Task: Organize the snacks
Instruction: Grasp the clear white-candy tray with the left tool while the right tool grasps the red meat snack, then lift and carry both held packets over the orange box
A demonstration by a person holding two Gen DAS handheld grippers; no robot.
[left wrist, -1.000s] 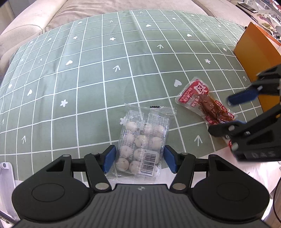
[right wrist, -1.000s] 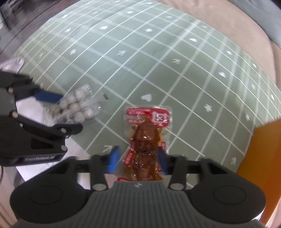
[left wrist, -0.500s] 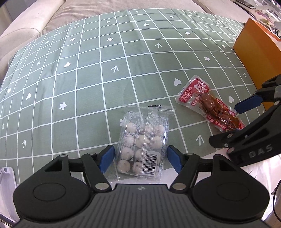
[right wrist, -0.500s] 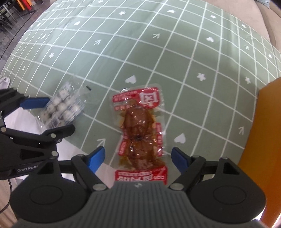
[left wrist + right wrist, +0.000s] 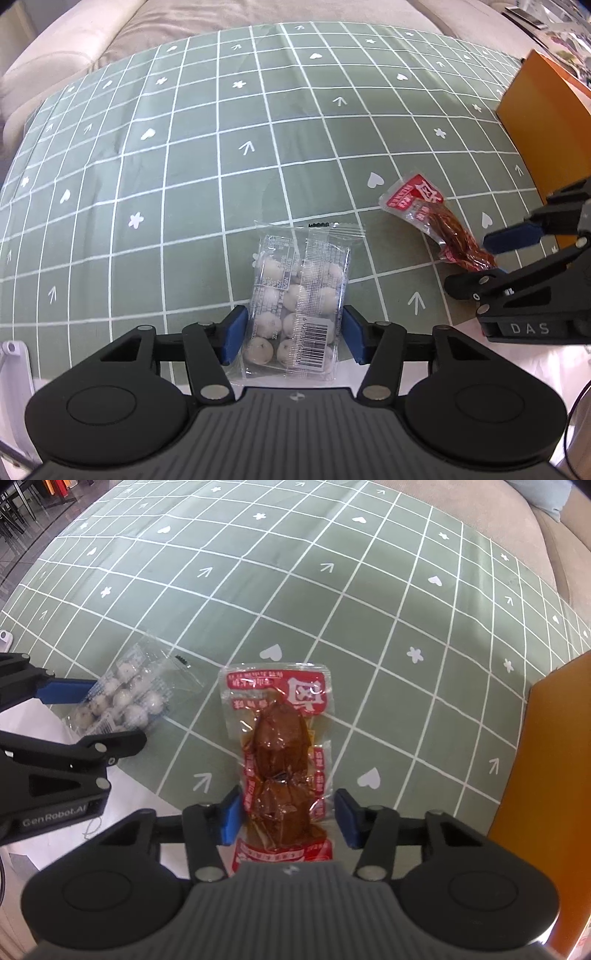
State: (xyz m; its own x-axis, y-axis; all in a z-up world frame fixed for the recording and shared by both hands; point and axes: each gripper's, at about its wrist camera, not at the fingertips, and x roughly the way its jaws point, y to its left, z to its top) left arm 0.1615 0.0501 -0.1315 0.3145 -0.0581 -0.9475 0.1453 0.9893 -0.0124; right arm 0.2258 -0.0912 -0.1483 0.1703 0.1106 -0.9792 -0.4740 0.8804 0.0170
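A clear pack of white balls (image 5: 295, 295) lies on the green checked cloth (image 5: 184, 184) with its barcode end toward me. My left gripper (image 5: 294, 334) straddles that near end; its jaws are closing and both blue pads touch the wrapper's sides. In the right wrist view the same pack (image 5: 125, 701) sits between the left gripper's (image 5: 118, 716) fingers. A red pouch of brown meat (image 5: 284, 753) lies lengthwise between the pads of my right gripper (image 5: 286, 816). Those jaws are closing too, with a narrow gap still at the right pad. From the left wrist view the pouch (image 5: 424, 206) reaches under the right gripper (image 5: 469, 264).
An orange box (image 5: 554, 760) stands at the cloth's right edge, close beside the right gripper, and also shows as the orange box (image 5: 535, 122) in the left view. A beige sofa cushion (image 5: 92, 33) lies beyond the cloth. A white object (image 5: 14, 365) sits at the near left.
Both pairs of jaws stood wider half a second ago and have since drawn in around their packs. The right gripper has settled square over the pouch. Neither pack has moved.
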